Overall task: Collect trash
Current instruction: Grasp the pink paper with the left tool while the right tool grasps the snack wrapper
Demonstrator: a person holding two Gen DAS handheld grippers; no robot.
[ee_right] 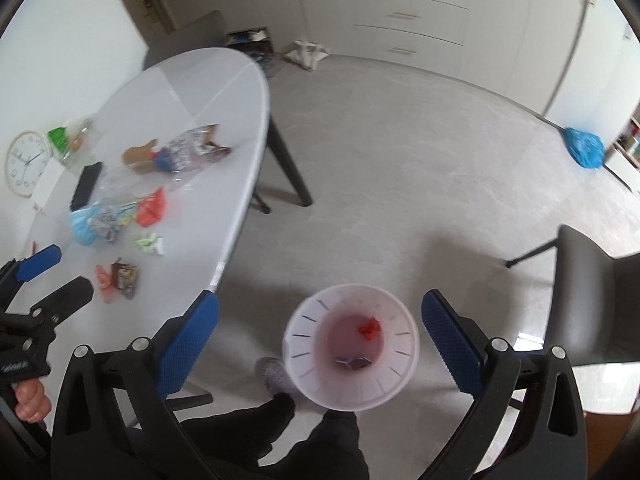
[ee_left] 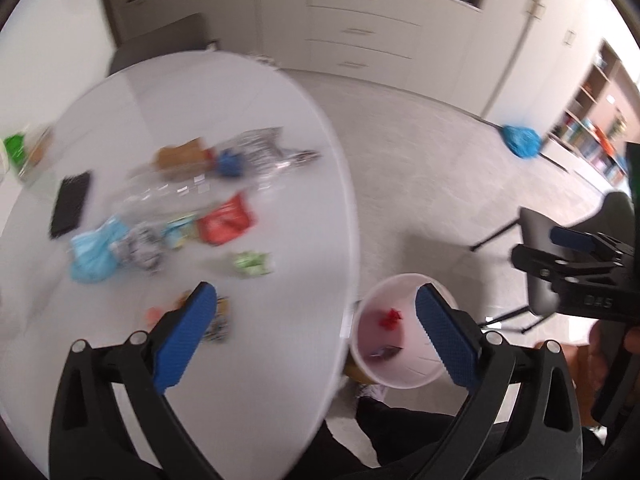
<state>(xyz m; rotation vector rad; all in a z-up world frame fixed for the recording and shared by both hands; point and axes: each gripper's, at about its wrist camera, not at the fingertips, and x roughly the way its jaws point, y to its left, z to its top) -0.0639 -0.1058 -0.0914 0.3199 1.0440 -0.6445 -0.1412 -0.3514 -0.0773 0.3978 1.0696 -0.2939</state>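
Observation:
A white bin (ee_left: pixel 394 368) (ee_right: pixel 352 388) stands on the floor by the table edge, holding a red scrap (ee_right: pixel 369 327) and a dark wrapper (ee_right: pixel 354 361). Trash lies scattered on the white oval table (ee_left: pixel 248 360) (ee_right: pixel 208 92): a red wrapper (ee_left: pixel 226 220) (ee_right: pixel 151 208), a green wrapper (ee_left: pixel 252 263) (ee_right: pixel 150 243), a blue mask (ee_left: pixel 94 250) (ee_right: pixel 82 226), a dark wrapper (ee_right: pixel 126 276), clear plastic and a brown piece (ee_left: pixel 182 156). My left gripper (ee_left: pixel 316 336) is open and empty above the table edge. My right gripper (ee_right: pixel 320 344) is open and empty above the bin.
A black flat object (ee_left: pixel 70 204) (ee_right: pixel 86 188), a wall clock (ee_right: pixel 26 164) and a green packet (ee_right: pixel 56 138) lie at the table's far side. A grey chair (ee_right: pixel 592 292) stands at the right. A blue bag (ee_right: pixel 584 148) lies on the floor. The person's legs are below.

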